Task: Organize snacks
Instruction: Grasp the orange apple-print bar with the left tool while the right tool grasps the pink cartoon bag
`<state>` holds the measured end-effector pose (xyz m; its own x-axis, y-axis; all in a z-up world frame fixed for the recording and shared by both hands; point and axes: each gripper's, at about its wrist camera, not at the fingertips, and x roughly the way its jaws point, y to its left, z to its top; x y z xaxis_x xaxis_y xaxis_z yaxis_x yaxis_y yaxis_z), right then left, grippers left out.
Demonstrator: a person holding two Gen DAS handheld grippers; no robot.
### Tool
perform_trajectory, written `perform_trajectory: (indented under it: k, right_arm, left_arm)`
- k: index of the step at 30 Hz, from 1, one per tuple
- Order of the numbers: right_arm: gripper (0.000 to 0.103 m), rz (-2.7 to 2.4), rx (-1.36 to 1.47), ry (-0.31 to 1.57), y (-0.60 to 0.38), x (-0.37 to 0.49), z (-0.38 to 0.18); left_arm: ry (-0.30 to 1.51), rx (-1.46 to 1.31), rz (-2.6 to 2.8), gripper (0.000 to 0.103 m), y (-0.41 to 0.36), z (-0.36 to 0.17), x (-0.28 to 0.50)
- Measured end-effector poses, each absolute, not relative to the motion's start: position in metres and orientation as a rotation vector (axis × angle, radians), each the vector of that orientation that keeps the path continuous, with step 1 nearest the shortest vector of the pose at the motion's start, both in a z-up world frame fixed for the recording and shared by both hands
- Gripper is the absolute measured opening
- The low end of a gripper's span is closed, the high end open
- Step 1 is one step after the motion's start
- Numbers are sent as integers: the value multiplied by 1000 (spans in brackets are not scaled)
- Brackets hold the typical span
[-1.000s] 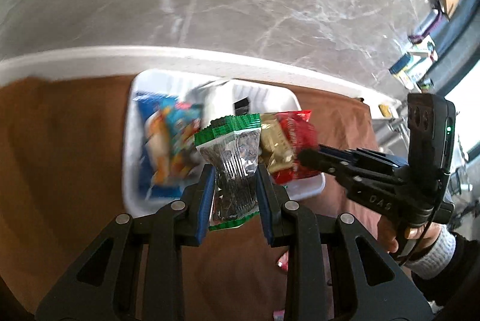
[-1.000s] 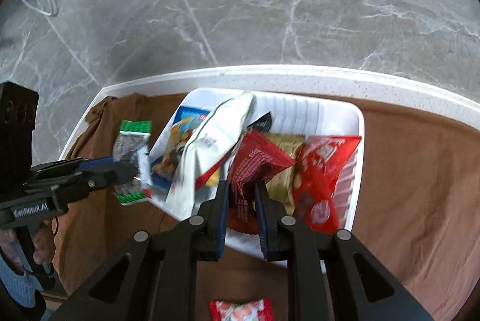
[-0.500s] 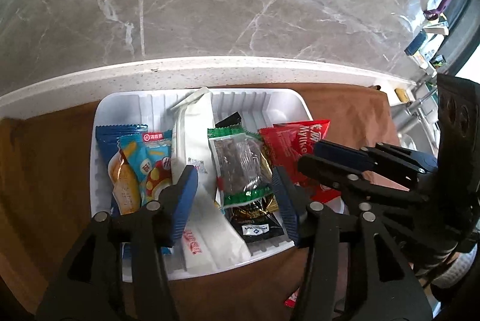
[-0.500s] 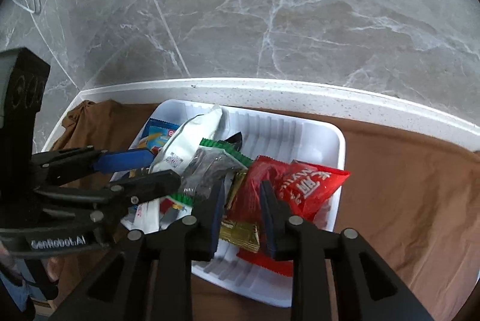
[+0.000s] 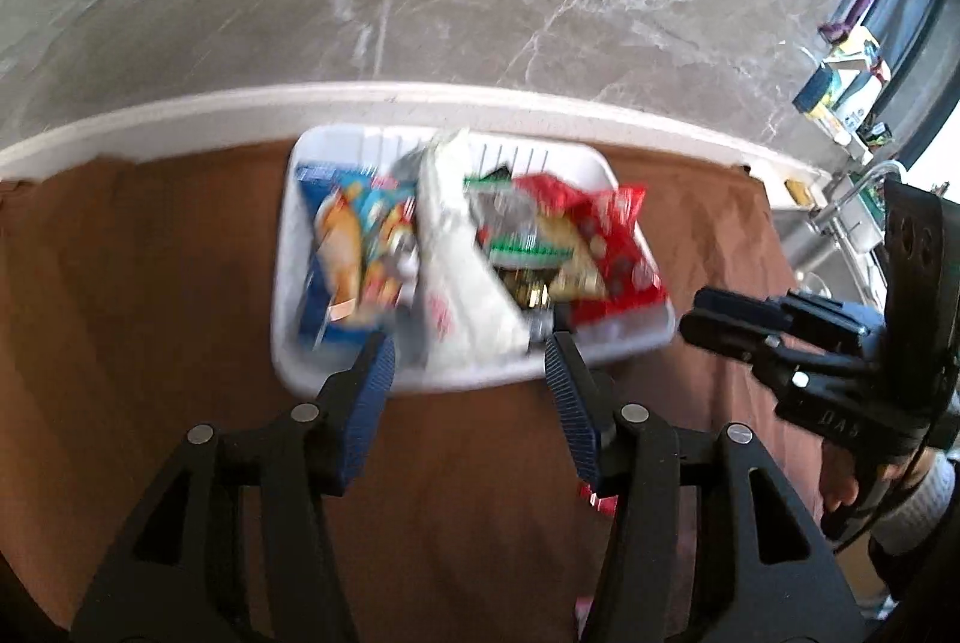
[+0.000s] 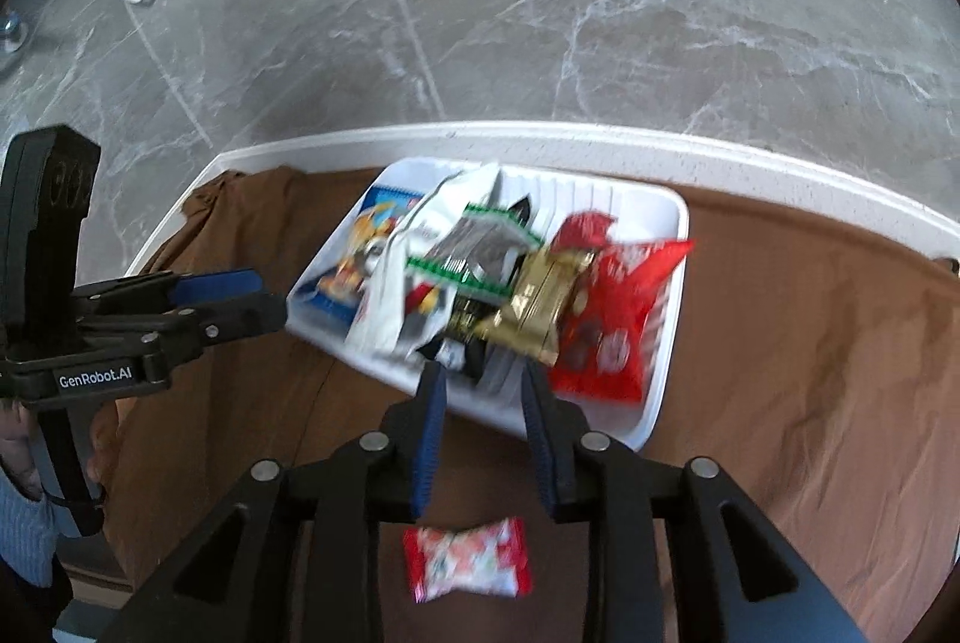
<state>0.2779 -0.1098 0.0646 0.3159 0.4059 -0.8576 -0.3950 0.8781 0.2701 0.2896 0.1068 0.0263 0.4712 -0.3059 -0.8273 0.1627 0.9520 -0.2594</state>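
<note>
Beside the tray (image 6: 666,391), a candy (image 6: 467,564) lies loose.

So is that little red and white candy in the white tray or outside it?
Outside. The red and white candy lies alone on the brown cloth, nearer the camera than the white tray, apart from the snacks piled inside.

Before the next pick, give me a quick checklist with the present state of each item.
1. Left gripper empty, jaws apart after just opening: ok.
2. Right gripper empty, jaws just opening: ok.
3. Green-edged packet lies in the white tray: ok.
4. Red candy remains on the brown cloth, outside the tray: not ok.
5. Room left in the tray: cannot tell.
</note>
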Motion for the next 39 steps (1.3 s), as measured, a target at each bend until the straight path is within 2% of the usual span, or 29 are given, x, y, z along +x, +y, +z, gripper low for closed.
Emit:
perform_trajectory:
  k: [18,22,39]
  right_arm:
    - [35,647,-5,1267,-103,163,55]
    - [39,684,-10,1300,-97,143,51]
    - [41,711,-38,1385,-78,98,29]
  left_arm:
    - [1239,-49,-231,50,145,-24,105]
    - [1272,-28,-236,50,148,-34,80]
    - [1331,40,-249,50,144,-66,76]
